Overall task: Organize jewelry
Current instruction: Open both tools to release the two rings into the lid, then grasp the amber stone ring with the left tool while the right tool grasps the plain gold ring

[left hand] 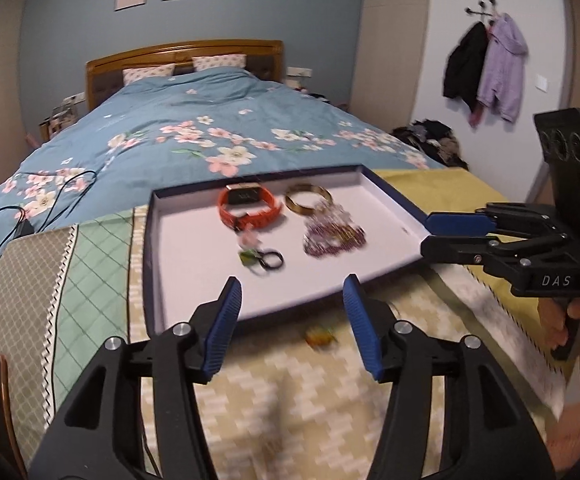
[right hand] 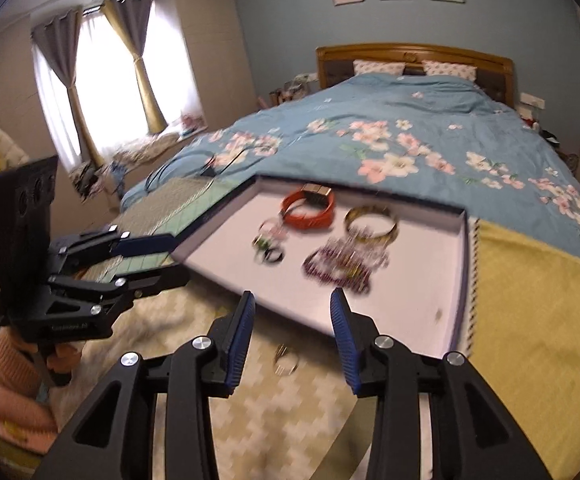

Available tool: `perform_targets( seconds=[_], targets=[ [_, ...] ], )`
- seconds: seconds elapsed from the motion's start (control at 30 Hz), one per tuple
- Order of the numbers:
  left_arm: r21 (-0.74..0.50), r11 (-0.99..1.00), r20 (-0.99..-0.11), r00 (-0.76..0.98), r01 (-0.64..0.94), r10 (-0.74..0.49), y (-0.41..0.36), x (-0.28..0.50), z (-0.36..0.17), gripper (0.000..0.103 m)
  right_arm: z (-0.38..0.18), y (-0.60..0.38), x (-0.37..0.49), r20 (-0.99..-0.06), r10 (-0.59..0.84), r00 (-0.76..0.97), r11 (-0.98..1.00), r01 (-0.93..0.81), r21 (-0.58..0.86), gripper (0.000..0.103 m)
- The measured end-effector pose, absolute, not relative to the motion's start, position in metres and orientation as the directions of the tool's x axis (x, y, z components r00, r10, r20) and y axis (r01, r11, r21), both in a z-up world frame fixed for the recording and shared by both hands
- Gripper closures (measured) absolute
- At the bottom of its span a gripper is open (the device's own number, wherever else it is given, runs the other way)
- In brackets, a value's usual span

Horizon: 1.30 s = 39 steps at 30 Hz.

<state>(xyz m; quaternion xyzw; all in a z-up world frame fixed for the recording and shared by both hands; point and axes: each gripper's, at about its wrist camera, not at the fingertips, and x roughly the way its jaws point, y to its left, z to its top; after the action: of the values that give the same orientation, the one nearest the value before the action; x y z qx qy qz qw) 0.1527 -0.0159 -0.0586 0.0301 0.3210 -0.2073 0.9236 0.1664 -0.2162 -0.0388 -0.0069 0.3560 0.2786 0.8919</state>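
Observation:
A shallow tray [left hand: 194,248] with a white floor and dark blue rim lies on patterned cloth at the foot of the bed. In it are an orange strap [left hand: 250,206], a gold bangle [left hand: 307,200], purple beads [left hand: 333,234] and a black hair tie [left hand: 264,259]. A small blurred piece [left hand: 319,337] lies on the cloth in front of the tray. My left gripper [left hand: 291,300] hangs open over the tray's near edge, holding nothing. My right gripper [right hand: 291,308] is open and empty too, just short of the tray [right hand: 409,304], with a ring-like piece [right hand: 286,362] on the cloth below it.
Behind the tray stretches a bed with a blue floral duvet [left hand: 194,128], and a black cable [left hand: 30,208] lies on its left side. A yellow cloth [right hand: 529,320] covers the area right of the tray. Coats [left hand: 485,68] hang on the right wall. A hand holds each gripper's handle.

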Motion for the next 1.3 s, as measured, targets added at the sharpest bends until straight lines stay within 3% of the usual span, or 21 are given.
perform_targets(
  seconds=[0.3,0.57,0.63,0.73,0.87,1.3],
  targets=[
    [-0.072,0.906,-0.682,0.642,0.417,-0.349,-0.036,0.151,-0.085,0.051,-0.084,-0.192,0.167,-0.755,0.429,0.495,0.854,-0.495,0.161,0.066],
    [-0.111,0.897,-0.727,0.581,0.428,-0.367,-0.045,0.171,-0.096,0.052,-0.089,-0.186,0.174,-0.772,0.412,0.484,0.857,-0.493,0.149,0.067],
    [-0.115,0.898,-0.742,0.564,0.425,-0.362,-0.048,0.175,-0.099,0.056,-0.089,-0.186,0.174,-0.774,0.406,0.486,0.858,-0.495,0.139,0.069],
    [-0.13,0.896,-0.753,0.545,0.425,-0.368,-0.05,0.18,-0.102,0.063,-0.089,-0.186,0.175,-0.777,0.395,0.49,0.861,-0.491,0.128,0.08],
    [-0.142,0.901,-0.767,0.53,0.41,-0.361,-0.049,0.185,-0.107,0.079,-0.089,-0.19,0.174,-0.777,0.401,0.485,0.859,-0.493,0.136,0.087],
    [-0.135,0.912,-0.755,0.556,0.387,-0.347,-0.048,0.167,-0.103,0.083,-0.087,-0.194,0.157,-0.765,0.432,0.479,0.851,-0.496,0.17,0.087]
  ],
)
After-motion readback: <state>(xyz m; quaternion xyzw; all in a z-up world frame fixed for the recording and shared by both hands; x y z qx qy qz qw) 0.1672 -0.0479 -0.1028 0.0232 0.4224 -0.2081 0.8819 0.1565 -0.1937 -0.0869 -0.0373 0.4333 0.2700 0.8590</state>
